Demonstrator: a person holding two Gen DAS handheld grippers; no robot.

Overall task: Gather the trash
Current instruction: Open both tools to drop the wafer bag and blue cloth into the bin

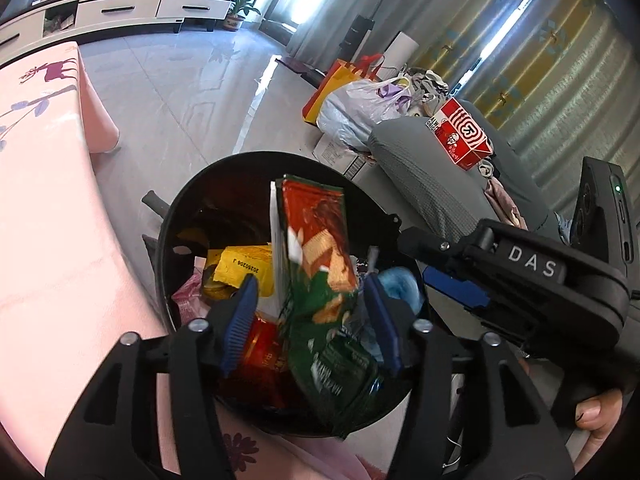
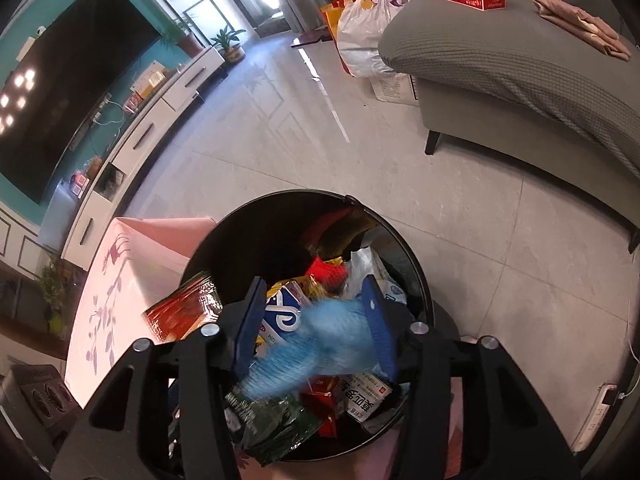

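A black round bin point(image 1: 180, 208) point(image 2: 248, 216) holding several wrappers and cartons stands right under both grippers. My left gripper point(image 1: 310, 284) hangs over it with its jaws apart. A red and green snack wrapper point(image 1: 320, 248) stands blurred between the blue pads, touching neither. From the right wrist view the same wrapper point(image 2: 184, 312) shows at the bin's left rim. My right gripper point(image 2: 315, 284) is also open above the bin. A crumpled light-blue wad point(image 2: 320, 332) point(image 1: 400, 284), blurred, lies loose between its fingers.
A table with a pink flowered cloth point(image 1: 48, 240) point(image 2: 116, 300) adjoins the bin on the left. A grey sofa point(image 2: 520, 60) bearing a red and white food box point(image 1: 460, 136) stands to the right, with plastic bags point(image 1: 360, 100) beside it. A power strip point(image 2: 600, 408) lies on the tiled floor.
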